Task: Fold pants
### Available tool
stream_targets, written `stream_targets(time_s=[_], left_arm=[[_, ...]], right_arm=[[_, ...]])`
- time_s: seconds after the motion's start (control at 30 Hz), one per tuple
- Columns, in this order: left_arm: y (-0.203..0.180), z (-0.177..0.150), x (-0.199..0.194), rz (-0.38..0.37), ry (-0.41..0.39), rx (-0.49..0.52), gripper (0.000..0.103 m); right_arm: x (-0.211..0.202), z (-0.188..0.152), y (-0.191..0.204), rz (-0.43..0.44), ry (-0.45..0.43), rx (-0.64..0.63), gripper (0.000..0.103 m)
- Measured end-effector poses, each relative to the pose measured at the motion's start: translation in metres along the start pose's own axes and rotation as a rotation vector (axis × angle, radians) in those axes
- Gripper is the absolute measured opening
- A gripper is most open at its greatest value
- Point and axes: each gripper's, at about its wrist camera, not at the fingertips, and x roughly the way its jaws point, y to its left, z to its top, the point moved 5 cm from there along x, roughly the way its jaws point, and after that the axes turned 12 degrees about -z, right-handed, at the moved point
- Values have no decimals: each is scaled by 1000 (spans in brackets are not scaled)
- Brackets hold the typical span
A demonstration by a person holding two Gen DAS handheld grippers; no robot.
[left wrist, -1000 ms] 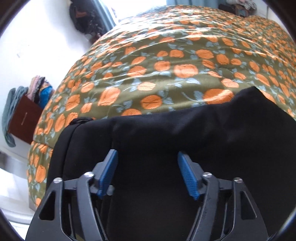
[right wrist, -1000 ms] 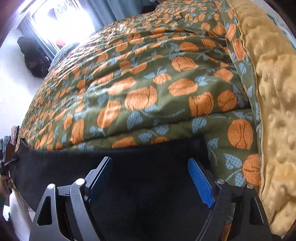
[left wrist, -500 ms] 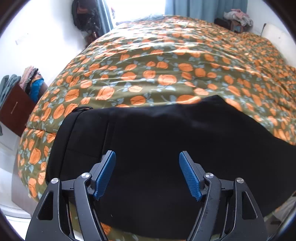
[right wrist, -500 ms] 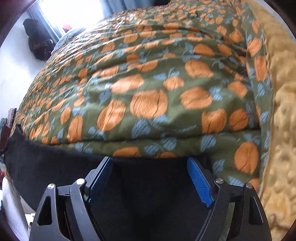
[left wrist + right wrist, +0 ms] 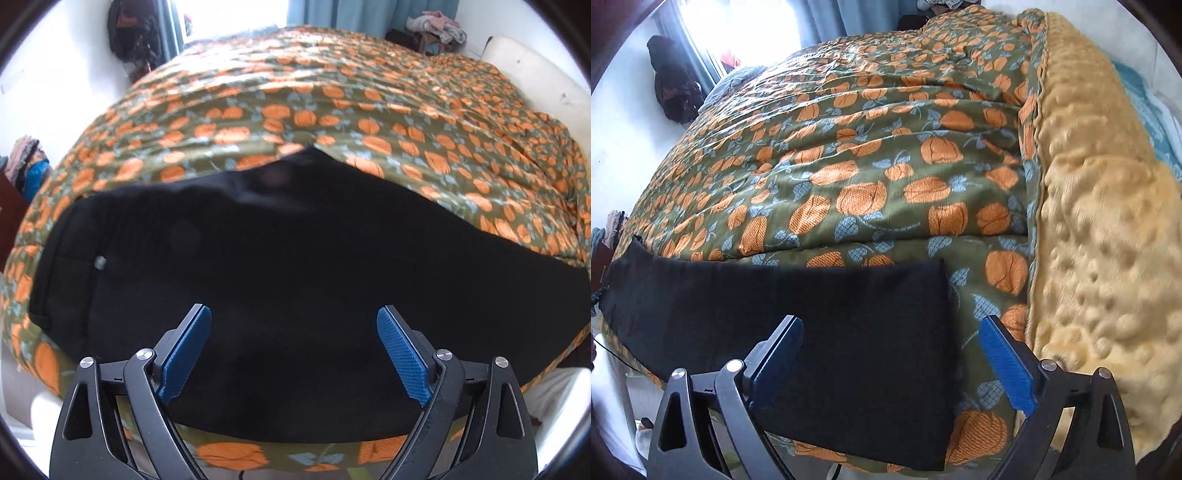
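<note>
- Bedroom setting: a pumpkin-print quilt (image 5: pixel 332 110) covers the bed, with a bumpy yellow blanket (image 5: pixel 1100 221) folded along its right side and a bright window behind.
- Black pants (image 5: pixel 280 266) lie flat across the near edge of the quilt, apparently doubled leg over leg. The waistband end sits to the left and the leg hems (image 5: pixel 938 332) to the right, just short of the yellow blanket.
- Left gripper (image 5: pixel 293 347) hangs over the middle of the pants near the waist end, jaws spread wide and holding nothing.
- Right gripper (image 5: pixel 890 358) hovers over the hem end, also spread and empty; the hem corner lies between its fingers.
- Risk, layers: the cloth is stacked, so a shallow pinch could take only the top leg and the fold would open up or go crooked.
- Risk, quilt: the soft quilt sits right under the hem, and a deep bite could catch it and drag it along with the pants.
- Risk, edge: the near side of the pants runs close to the bed's edge, so a pull toward the person could let them slide off.
- Risk, unevenness: if only one gripper closes before lifting, the far end would likely lag and the crease would skew.
- Black-on-black hides the seams, so judging alignment is hard.
</note>
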Motion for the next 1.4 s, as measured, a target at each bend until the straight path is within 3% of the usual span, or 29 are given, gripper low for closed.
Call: stream_targets(time_s=[0.1,0.23,0.3,0.4,0.47,0.57,0.6,0.67,0.83,0.97,1.1,1.17,1.27,1.33,1.4], left_arm=[[-2,-4,4,7,15,-3,93],[1,-11,3,21,26,-6,93],[4,-13,4,24,31,-13,93],[5,-16,6,22,44,-21,93],[4,-17,7,26,48,-18,93],[4,-16,4,24,37,-17,93],[4,-16,3,21,35,-22,93],[6,-16,4,17,32,-32,93],[7,-20,5,1,29,-56,93],[3,-23,5,-7,26,-49,93],[0,-27,2,-18,19,-46,93],[1,-29,0,-27,18,-54,93],[1,-32,-5,-48,19,-72,93],[0,-34,-10,-71,17,-87,93],[-6,-36,-15,-106,14,-97,93]], right_arm=[[9,2,-9,34,20,49,93],[23,-3,-4,103,94,27,73],[22,-4,-2,105,87,6,73],[30,-7,-11,67,107,30,61],[34,-11,-9,91,124,39,55],[24,-10,-1,90,116,2,31],[18,-9,2,106,111,4,16],[6,-8,5,105,94,13,16],[-34,-2,37,303,28,128,16],[-60,0,111,511,-8,168,15],[-63,-11,227,696,-4,165,16],[-58,-19,282,698,-13,114,16],[-40,-39,365,592,-12,9,24],[-28,-55,403,488,9,-66,64],[-37,-68,416,469,-21,-109,67]])
